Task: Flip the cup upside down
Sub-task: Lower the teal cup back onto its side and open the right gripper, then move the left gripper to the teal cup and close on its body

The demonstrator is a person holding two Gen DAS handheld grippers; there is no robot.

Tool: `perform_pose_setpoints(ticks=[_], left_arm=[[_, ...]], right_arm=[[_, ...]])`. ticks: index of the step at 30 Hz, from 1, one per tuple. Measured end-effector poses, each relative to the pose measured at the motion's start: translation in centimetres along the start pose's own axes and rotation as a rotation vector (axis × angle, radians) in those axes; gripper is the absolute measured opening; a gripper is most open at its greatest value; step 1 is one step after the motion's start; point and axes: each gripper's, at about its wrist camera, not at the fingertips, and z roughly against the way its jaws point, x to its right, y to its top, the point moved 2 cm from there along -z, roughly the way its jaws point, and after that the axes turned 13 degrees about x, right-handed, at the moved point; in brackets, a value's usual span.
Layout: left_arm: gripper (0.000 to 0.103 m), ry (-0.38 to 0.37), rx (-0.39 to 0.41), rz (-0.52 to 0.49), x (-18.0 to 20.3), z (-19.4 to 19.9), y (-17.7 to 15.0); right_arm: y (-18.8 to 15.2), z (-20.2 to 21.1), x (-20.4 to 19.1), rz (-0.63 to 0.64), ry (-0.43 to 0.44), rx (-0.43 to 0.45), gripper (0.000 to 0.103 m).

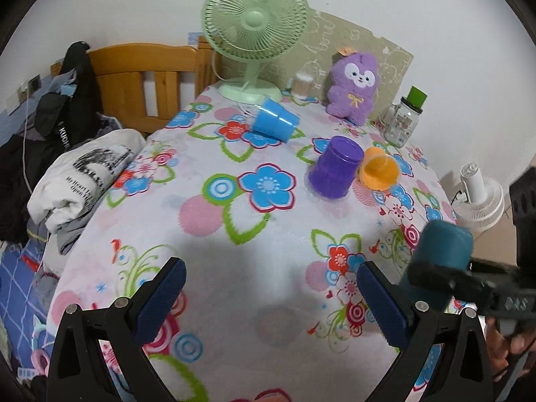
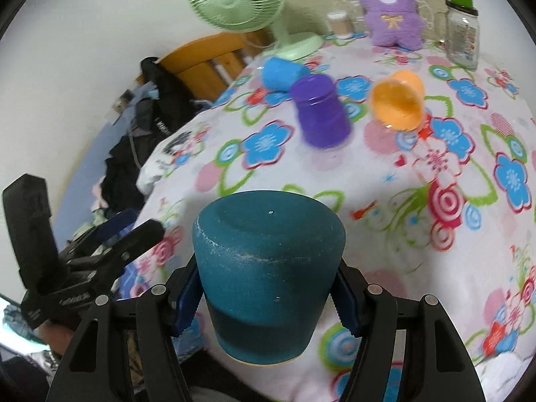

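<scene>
My right gripper (image 2: 268, 296) is shut on a dark teal cup (image 2: 268, 268) and holds it above the floral table with its base up and its rim toward the camera. The same teal cup (image 1: 439, 261) shows at the right of the left wrist view, clamped in the right gripper (image 1: 445, 278). My left gripper (image 1: 268, 291) is open and empty over the near table edge. It also shows at the left of the right wrist view (image 2: 134, 224).
A purple cup (image 1: 335, 167) stands upside down mid-table. An orange cup (image 1: 380, 171) and a blue cup (image 1: 274, 120) lie on their sides. A green fan (image 1: 254, 33), plush toy (image 1: 351, 87) and glass jar (image 1: 402, 120) stand at the back. Clothes (image 1: 80, 174) lie left.
</scene>
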Motion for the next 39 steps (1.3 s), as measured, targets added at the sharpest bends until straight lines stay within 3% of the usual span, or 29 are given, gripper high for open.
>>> perform_pose_setpoints(ticks=[7, 12, 18, 21, 39], left_arm=[[0.103, -0.005, 0.012, 0.019, -0.7, 1.9, -0.6], [0.103, -0.001, 0.008, 0.003, -0.7, 2.4, -1.0], [0.103, 0.001, 0.0, 0.0, -0.5, 2.2, -1.2], [0.103, -0.004, -0.006, -0.01, -0.1, 1.8, -1.2], [0.103, -0.025, -0.003, -0.05, 1.2, 0.2, 0.8]], right_arm=[[-1.2, -2.9, -0.9, -0.089, 0.096, -0.052, 0.069], [-1.2, -4.6, -0.6, -0.14, 0.105, -0.081, 0.069], [-1.0, -5.7, 0.2, -0.128, 0.038, -0.083, 0.071], [-0.6, -6.0, 1.0, -0.141, 0.006, -0.072, 0.084], [-0.6, -3.5, 3.0, -0.158, 0.0, -0.015, 0.085]])
